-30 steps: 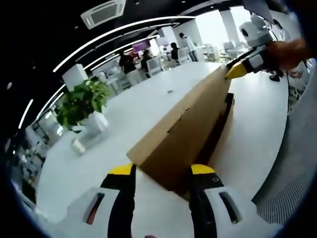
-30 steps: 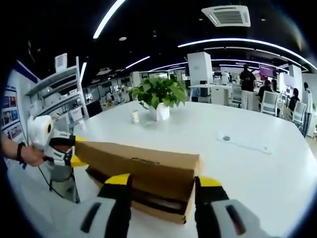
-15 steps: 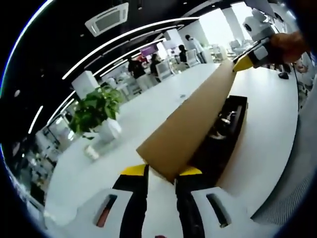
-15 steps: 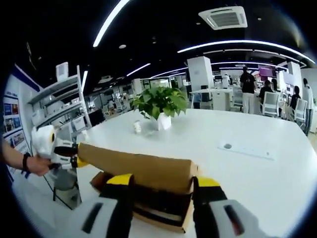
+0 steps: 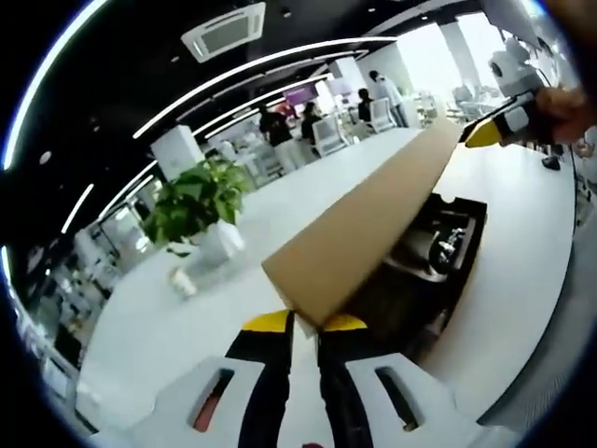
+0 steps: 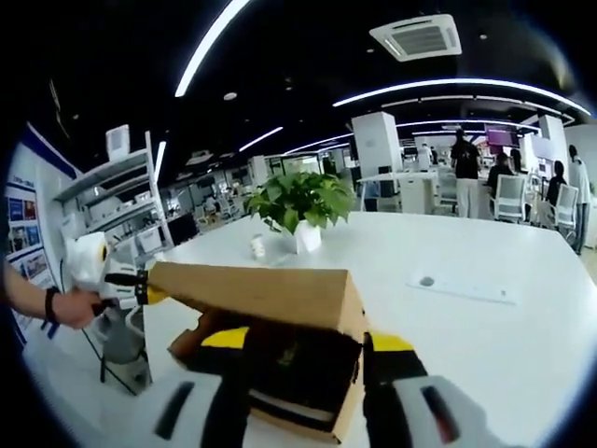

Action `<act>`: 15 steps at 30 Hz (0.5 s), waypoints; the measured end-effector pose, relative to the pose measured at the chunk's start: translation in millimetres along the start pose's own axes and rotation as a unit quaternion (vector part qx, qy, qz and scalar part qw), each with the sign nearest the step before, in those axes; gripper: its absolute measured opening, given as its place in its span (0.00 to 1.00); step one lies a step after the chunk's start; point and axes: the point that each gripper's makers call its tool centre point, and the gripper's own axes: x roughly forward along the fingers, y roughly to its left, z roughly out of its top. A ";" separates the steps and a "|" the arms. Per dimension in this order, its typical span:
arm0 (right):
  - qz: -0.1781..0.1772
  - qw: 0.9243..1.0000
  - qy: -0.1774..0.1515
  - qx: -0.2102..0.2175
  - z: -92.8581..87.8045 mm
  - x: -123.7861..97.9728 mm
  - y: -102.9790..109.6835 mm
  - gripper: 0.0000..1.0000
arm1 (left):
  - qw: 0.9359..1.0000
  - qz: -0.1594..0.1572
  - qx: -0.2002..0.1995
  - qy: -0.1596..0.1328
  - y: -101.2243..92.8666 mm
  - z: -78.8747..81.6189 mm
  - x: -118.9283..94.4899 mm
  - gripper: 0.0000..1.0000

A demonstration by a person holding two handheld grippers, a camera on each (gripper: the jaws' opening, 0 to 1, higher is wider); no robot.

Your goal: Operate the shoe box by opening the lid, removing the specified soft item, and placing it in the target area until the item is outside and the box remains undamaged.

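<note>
A brown cardboard shoe box (image 6: 317, 420) lies on a white table. Its lid (image 5: 373, 219) (image 6: 252, 285) is tilted up along one long side, baring a dark inside with dark shoes (image 5: 438, 247). My left gripper (image 5: 306, 324) is shut on the lid's near corner; in the right gripper view the left gripper (image 6: 140, 289) grips the lid's far end. My right gripper (image 6: 308, 341) is open, its jaws wide apart on either side of the box's near end, below the raised lid. In the left gripper view the right gripper (image 5: 485, 133) has a yellow tip at the lid's far corner.
A potted plant (image 5: 196, 201) (image 6: 298, 196) and a small cup (image 5: 182, 280) (image 6: 256, 245) stand on the white table (image 6: 466, 317) beyond the box. Shelves (image 6: 103, 177) stand off the table's edge. People and chairs are far behind.
The left gripper's jaws closed on the lid's corner and raised it. The lid went from flat on the box to tilted up, exposing the inside. The right gripper's jaws stayed wide.
</note>
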 end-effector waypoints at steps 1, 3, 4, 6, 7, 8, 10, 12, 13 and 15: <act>-0.005 1.000 0.005 -0.004 -2.1 0.6 -3.1 0.43 | 1.000 -0.001 -0.001 0.000 0.6 0.9 -0.2 0.07; -0.018 1.000 0.021 -0.014 -8.6 2.0 -9.2 0.41 | 1.000 -0.003 -0.006 -0.002 0.9 2.7 -1.0 0.06; -0.022 0.999 0.025 -0.016 -10.4 2.8 -11.1 0.39 | 1.000 -0.004 -0.010 -0.002 0.9 3.0 -1.3 0.06; -0.029 0.999 0.030 -0.009 -13.5 5.7 -14.2 0.38 | 1.000 -0.004 -0.013 -0.002 0.4 3.3 -1.3 0.06; -0.033 0.999 0.033 -0.009 -15.0 7.2 -15.9 0.36 | 1.000 -0.004 -0.013 -0.002 0.5 3.4 -1.3 0.06; -0.035 0.999 0.034 -0.009 -15.5 8.8 -16.8 0.35 | 1.000 -0.005 -0.014 -0.001 0.8 4.1 -1.1 0.06; -0.047 0.998 0.037 -0.005 -16.4 13.0 -22.4 0.33 | 1.000 -0.007 -0.020 -0.001 2.3 4.8 -0.7 0.06; -0.058 0.998 0.033 0.005 -14.0 16.0 -26.4 0.30 | 1.000 -0.008 -0.024 -0.002 3.1 5.4 -0.2 0.06; -0.059 0.998 0.031 0.006 -13.1 16.7 -26.7 0.29 | 1.000 -0.009 -0.025 -0.001 3.3 5.7 -0.1 0.06; -0.066 0.997 0.026 0.006 -8.7 21.0 -28.8 0.27 | 1.000 -0.010 -0.029 -0.002 4.1 6.9 -0.1 0.06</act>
